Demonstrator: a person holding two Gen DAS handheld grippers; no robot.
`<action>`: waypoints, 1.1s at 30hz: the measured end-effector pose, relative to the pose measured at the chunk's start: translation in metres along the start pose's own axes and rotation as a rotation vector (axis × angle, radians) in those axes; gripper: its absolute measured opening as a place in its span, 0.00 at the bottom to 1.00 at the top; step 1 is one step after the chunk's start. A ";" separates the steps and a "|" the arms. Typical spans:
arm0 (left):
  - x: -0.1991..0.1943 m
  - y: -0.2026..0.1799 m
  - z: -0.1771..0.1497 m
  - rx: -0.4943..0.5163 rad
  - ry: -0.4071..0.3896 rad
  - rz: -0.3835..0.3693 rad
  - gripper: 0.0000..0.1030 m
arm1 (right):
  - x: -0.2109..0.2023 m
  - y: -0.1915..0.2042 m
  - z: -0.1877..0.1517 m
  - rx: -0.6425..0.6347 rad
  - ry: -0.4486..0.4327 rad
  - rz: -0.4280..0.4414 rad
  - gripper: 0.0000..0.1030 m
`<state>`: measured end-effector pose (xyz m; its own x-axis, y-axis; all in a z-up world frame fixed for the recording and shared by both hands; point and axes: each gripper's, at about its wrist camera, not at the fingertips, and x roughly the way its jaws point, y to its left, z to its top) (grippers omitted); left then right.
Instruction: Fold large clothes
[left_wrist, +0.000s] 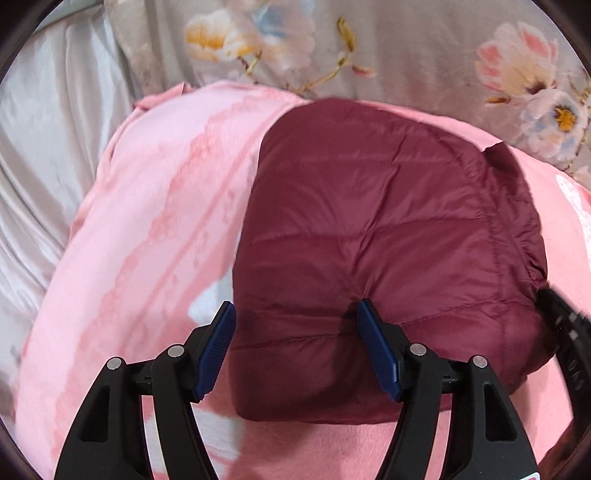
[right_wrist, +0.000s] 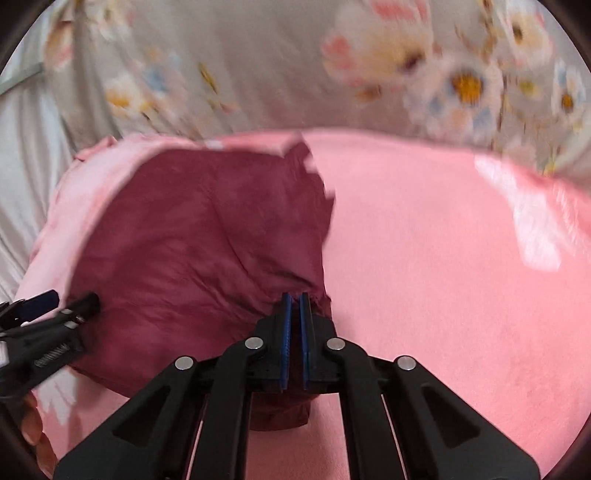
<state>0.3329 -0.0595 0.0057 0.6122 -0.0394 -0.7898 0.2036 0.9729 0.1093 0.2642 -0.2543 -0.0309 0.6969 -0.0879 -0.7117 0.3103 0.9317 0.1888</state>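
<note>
Keep your right gripper (right_wrist: 294, 301) clamped on the maroon jacket (left_wrist: 369, 236) hem while your wide-open left gripper (left_wrist: 295, 314) presses the fold flat on the pink blanket (right_wrist: 443, 258).

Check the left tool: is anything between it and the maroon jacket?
Nothing visible. The left tool is open right over the jacket, which lies on the pink blanket with nothing covering it.

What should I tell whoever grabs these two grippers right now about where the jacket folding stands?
Left gripper: open, fingers resting on the maroon puffer jacket, gripping nothing.
Right gripper: shut on the jacket's right edge.
The jacket lies in a compact bundle on the pink blanket, floral bedding behind.
Done: appears already folded.
Left: probably release right, smooth or finish the fold.
</note>
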 end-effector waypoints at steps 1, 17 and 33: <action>0.003 0.000 -0.002 -0.005 -0.003 -0.003 0.67 | 0.006 -0.004 -0.005 0.024 0.020 0.024 0.03; 0.026 -0.007 -0.027 0.011 -0.142 0.047 0.80 | 0.019 0.005 -0.027 -0.017 0.000 -0.015 0.02; 0.028 -0.007 -0.030 -0.001 -0.160 0.039 0.81 | 0.016 0.004 -0.028 -0.030 -0.010 -0.025 0.02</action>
<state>0.3255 -0.0609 -0.0358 0.7333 -0.0367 -0.6790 0.1762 0.9747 0.1376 0.2584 -0.2423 -0.0607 0.6960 -0.1145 -0.7088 0.3080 0.9394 0.1507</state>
